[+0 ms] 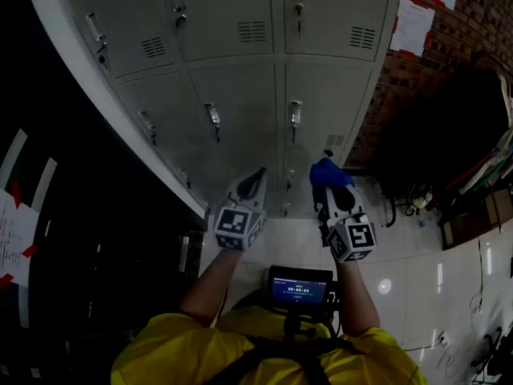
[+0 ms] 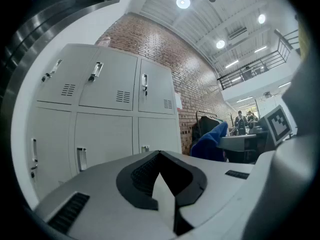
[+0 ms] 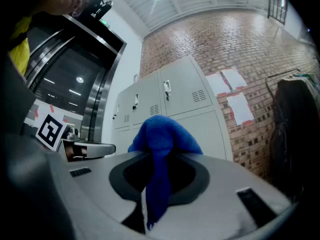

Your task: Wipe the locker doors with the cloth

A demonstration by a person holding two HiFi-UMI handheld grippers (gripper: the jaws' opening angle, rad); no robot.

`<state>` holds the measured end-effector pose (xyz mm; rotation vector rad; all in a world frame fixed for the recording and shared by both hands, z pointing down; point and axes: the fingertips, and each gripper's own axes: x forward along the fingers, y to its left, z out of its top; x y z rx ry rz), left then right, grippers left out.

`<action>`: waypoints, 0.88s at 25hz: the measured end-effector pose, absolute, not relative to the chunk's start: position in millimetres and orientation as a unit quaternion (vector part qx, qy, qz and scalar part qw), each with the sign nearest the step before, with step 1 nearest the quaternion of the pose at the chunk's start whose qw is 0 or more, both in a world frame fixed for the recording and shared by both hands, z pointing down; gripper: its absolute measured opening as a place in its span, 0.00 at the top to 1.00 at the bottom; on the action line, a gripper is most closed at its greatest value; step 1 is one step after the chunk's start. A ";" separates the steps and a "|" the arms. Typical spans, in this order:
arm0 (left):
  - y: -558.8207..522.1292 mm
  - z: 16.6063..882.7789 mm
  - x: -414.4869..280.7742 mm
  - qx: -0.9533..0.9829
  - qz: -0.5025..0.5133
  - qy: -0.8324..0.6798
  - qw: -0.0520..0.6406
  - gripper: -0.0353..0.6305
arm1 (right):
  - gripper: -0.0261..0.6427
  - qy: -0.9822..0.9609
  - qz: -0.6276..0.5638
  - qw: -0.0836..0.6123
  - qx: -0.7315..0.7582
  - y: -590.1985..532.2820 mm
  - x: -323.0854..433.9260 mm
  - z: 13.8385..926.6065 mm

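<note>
- Right gripper (image 3: 156, 156): jaws clamped on the blue cloth (image 3: 162, 134). A wad bulges over the tips and a thin tail hangs down btwn them.
- Left gripper (image 2: 160, 156): jaws together, nothing in them. It is held just beside the right one, on its left.
- Both point at the grey locker doors (image 1: 240, 95), lower row, near the right end of the bank. By my read the cloth is close to the metal but not on it; contact can't be confirmed.
- The doors carry handles (image 1: 212, 117) and vent slots (image 1: 252, 30).
- Risk 1: the grip is on a narrow pinch only, so dragging friction on the door could tug the cloth out.
- Risk 2: the loose tail could snag on a handle or latch mid-stroke.
- Risk 3: if the wad folds aside under pressure, the hard jaw tips would scrape the paint.
- Risk 4: the idle left gripper, this close, could knock a handle during wide strokes.
</note>
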<state>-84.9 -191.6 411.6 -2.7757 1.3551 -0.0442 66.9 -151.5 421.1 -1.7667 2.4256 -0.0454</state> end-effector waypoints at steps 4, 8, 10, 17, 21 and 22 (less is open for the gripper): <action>-271.7 387.4 -72.0 -0.890 -0.005 0.455 0.037 0.94 | 0.86 0.810 0.001 0.089 -0.579 -242.4 67.6 380.8; -308.8 375.6 -58.6 -0.886 0.000 0.463 0.020 0.94 | 0.86 0.820 0.007 0.101 -0.563 -308.3 59.7 350.6; -317.5 380.8 -58.8 -0.880 -0.002 0.475 0.011 0.94 | 0.86 0.825 0.010 0.096 -0.556 -336.0 48.7 347.0; -345.6 405.9 -57.6 -0.864 -0.011 0.504 -0.003 0.94 | 0.86 0.836 0.050 0.093 -0.538 -411.4 16.3 316.2; -351.7 415.1 -53.2 -0.858 -0.025 0.513 -0.006 0.94 | 0.86 0.834 0.076 0.089 -0.539 -427.1 14.4 304.2; -353.4 417.3 -51.0 -0.858 -0.027 0.513 -0.006 0.94 | 0.86 0.830 0.079 0.087 -0.544 -426.8 22.8 304.7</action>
